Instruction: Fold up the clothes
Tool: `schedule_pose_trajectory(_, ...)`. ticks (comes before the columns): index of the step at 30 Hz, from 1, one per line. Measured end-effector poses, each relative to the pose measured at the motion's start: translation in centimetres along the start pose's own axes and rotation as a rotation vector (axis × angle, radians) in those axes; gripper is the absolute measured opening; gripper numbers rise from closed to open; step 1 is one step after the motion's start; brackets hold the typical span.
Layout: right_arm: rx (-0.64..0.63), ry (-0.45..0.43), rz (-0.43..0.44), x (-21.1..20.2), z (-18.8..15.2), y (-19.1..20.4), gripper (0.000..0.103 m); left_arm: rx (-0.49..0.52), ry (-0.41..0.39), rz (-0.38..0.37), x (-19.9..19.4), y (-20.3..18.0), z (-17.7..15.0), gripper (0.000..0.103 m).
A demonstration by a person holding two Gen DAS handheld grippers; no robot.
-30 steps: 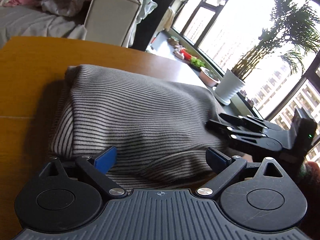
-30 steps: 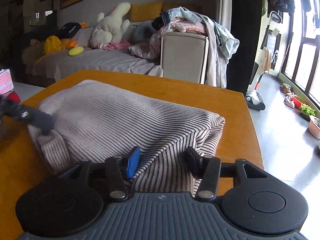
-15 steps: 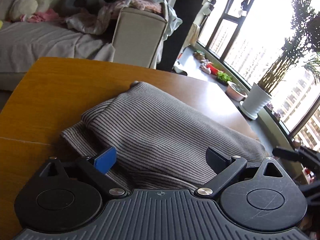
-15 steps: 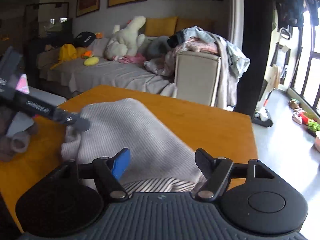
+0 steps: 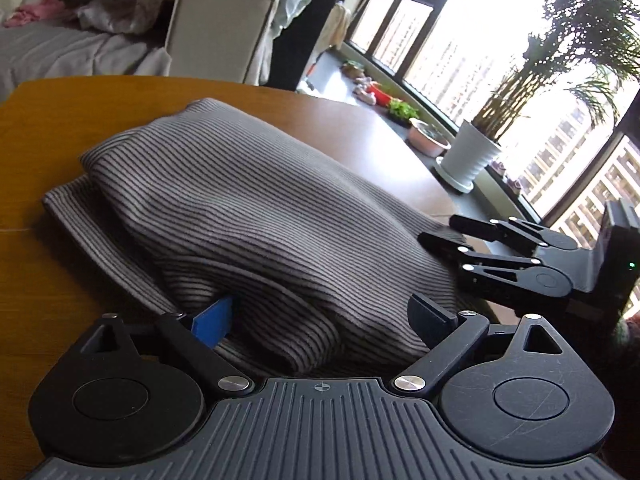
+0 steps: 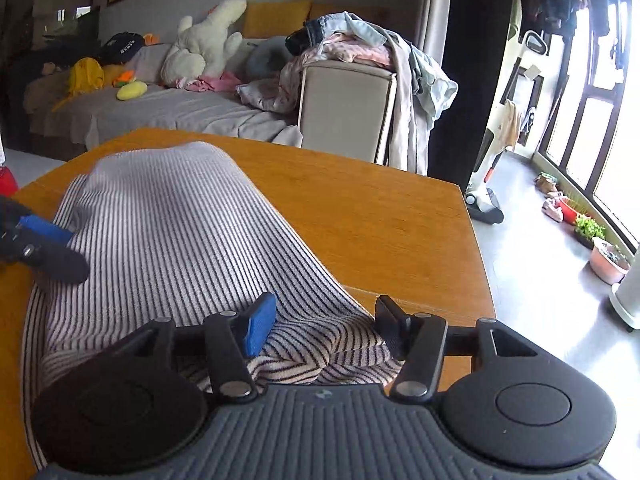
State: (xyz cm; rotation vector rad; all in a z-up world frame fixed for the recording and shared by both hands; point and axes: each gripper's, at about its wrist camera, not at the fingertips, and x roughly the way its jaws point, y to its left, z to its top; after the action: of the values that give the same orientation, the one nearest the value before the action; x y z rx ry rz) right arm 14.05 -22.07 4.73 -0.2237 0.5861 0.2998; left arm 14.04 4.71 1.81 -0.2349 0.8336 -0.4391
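Closing on the striped garment (image 5: pixel 256 216), both tools, left tool (image 5: pixel 324 320) and right tool (image 6: pixel 326 326), stand half-open, bracketing its near folded edge, ungripped; next fold pending.

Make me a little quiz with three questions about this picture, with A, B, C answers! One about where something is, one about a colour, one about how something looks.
1. Where does the striped sweater lie?
A. on the sofa
B. on the wooden table
C. on the floor

2. What colour is the plant pot by the window?
A. white
B. red
C. black

3. How is the sweater?
A. hanging up
B. spread out flat
C. folded into a bundle

Answers:
1 B, orange-brown tabletop shows all around it.
2 A, the ribbed pot under the palm is white.
3 C, layers lie stacked, with an edge tucked under.
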Motion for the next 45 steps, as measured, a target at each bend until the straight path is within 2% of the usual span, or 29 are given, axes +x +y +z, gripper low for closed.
schedule_pose_trajectory(3, -0.03, 0.006, 0.022, -1.6, -0.8, 1.3, 0.056, -0.015, -0.027, 0.008, 0.3, 1.0, 0.7, 0.091)
schedule_pose_trajectory(8, -0.066, 0.007, 0.11, -3.9, -1.5, 3.6, 0.057, -0.02, -0.058, 0.05, 0.5, 2.3, 1.6, 0.09)
schedule_pose_trajectory(10, -0.094, 0.005, 0.136, -4.5, -1.4, 4.3, 0.064, -0.023, -0.063, 0.064, 0.4, 2.6, 1.7, 0.09)
schedule_pose_trajectory(13, -0.117, -0.025, 0.132, -5.2, -0.6, 4.4, 0.067, -0.015, -0.061, 0.084, -0.1, 2.6, 1.5, 0.091)
schedule_pose_trajectory(15, -0.089, -0.06, 0.142, -5.7, 0.1, 4.1, 0.067, -0.002, -0.06, 0.096, -0.5, 2.4, 1.3, 0.092)
schedule_pose_trajectory(18, -0.071, -0.091, 0.181, -5.8, 0.8, 4.4, 0.058, 0.028, -0.067, 0.104, -1.1, 1.9, 0.9, 0.09)
schedule_pose_trajectory(19, -0.071, -0.096, 0.196, -5.7, 0.9, 4.5, 0.058, 0.039, -0.069, 0.105, -1.4, 1.7, 0.7, 0.088)
schedule_pose_trajectory(23, -0.114, -0.016, 0.222, -3.7, -0.3, 6.0, 0.058, 0.072, -0.063, 0.094, -1.5, 0.8, 0.3, 0.08)
schedule_pose_trajectory(28, -0.014, -0.001, 0.248, -3.9, -1.3, 5.0, 0.058, 0.094, -0.04, 0.091, -1.2, 0.7, -0.4, 0.078)
schedule_pose_trajectory(34, -0.01, -0.001, 0.248, -5.6, -2.1, 5.9, 0.058, 0.13, -0.051, 0.086, -0.5, 0.5, -0.7, 0.078)
schedule_pose_trajectory(37, -0.065, -0.006, 0.261, -6.7, -2.2, 6.9, 0.058, 0.13, -0.056, 0.081, -0.3, 0.5, -0.7, 0.078)
schedule_pose_trajectory(39, -0.14, -0.02, 0.239, -7.5, -2.0, 7.4, 0.058, 0.133, -0.056, 0.088, -0.6, 0.3, -0.8, 0.078)
schedule_pose_trajectory(42, -0.227, -0.048, 0.19, -9.1, -1.1, 7.6, 0.065, 0.144, -0.077, 0.122, -2.2, 0.5, -1.2, 0.078)
schedule_pose_trajectory(45, -0.285, -0.072, 0.195, -10.7, -0.5, 8.2, 0.069, 0.152, -0.104, 0.158, -4.1, 1.0, -1.5, 0.085)
